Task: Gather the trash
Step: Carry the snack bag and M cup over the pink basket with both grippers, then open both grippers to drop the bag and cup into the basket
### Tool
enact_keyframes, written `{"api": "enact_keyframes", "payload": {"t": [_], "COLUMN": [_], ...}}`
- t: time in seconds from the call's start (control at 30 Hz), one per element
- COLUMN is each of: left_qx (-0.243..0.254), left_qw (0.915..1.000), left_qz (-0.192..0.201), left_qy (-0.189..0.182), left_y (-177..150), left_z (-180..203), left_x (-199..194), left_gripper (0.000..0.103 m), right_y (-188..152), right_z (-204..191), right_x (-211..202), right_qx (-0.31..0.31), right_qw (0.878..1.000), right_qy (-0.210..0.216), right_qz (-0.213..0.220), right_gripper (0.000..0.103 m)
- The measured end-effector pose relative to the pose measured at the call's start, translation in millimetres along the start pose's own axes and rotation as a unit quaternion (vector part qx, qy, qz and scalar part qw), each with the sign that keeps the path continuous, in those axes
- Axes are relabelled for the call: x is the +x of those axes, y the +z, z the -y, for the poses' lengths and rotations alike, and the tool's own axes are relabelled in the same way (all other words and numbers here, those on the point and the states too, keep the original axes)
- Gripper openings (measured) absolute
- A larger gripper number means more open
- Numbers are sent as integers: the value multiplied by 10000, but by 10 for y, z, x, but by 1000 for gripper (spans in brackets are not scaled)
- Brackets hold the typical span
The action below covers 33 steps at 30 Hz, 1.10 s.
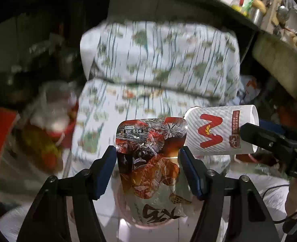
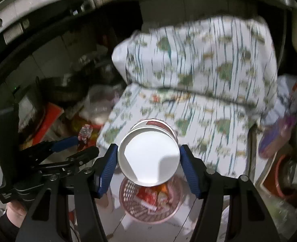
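Left tool [image 1: 148, 161] clamped on crinkled red-and-clear plastic snack wrapper [image 1: 151, 161], long axis running away along the fingers. Right tool [image 2: 148, 157] clamped on white ribbed paper cup [image 2: 148, 157], base toward camera. Pink perforated plastic waste basket [image 2: 128, 207] seen on floor just below cup; right tool judged nearer.

We see our left gripper [image 1: 147, 161] pinching a crinkled snack wrapper [image 1: 151, 157] between its blue fingers [image 1: 108, 167]. To its right, our right gripper [image 1: 255, 135] holds a white paper cup [image 1: 215, 133] sideways. Behind lie patterned cushions [image 1: 160, 60], blurred.
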<state>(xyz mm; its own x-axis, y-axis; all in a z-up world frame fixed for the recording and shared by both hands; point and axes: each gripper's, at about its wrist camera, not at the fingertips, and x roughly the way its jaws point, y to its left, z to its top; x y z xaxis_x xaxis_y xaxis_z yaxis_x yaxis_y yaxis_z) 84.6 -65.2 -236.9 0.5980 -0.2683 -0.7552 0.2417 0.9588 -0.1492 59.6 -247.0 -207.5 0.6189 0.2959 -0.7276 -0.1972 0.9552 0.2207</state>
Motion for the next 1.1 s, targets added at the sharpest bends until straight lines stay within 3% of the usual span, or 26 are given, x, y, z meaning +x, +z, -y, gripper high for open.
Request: {"api": "enact_keyframes", "payload": {"t": [0.13,0.27,0.4,0.53,0.57,0.77,1.1], "left_qx": [-121,-363,-329,-794,-894,-1023,-569], "left_qw": [9987,9924,9887,9816,9805,9848,9966], "left_qz": [-490,-1046,-1386,-1655,-1668,-1392,-319], "left_qy": [-106,-531,-470,-517,-527,-170,494], "left_y": [-228,-410,-510,-555,-551,-435,-256], "left_z": [-100,-249,-288,-411,-453,-599,-556], "left_x": [341,673,906,1080,1093,994,550], "left_gripper": [67,67,67,84,84,85,85], "right_y": [-250,-533,-692,-749,-752,-721,-613], "right_z": [39,95,150,244,260,361,302], "right_x": [369,675,951,1099,1104,1100,946], "right_qx": [80,334,363,544,594,845,728], "right_qw": [9987,9949,9904,9864,9864,9869,9943], "right_qy": [-73,-34,-202,-194,-167,-60,-246], "right_qz": [-497,-946,-1318,-1538,-1526,-1374,-744], "right_gripper": [61,61,61,61,62,69,75]}}
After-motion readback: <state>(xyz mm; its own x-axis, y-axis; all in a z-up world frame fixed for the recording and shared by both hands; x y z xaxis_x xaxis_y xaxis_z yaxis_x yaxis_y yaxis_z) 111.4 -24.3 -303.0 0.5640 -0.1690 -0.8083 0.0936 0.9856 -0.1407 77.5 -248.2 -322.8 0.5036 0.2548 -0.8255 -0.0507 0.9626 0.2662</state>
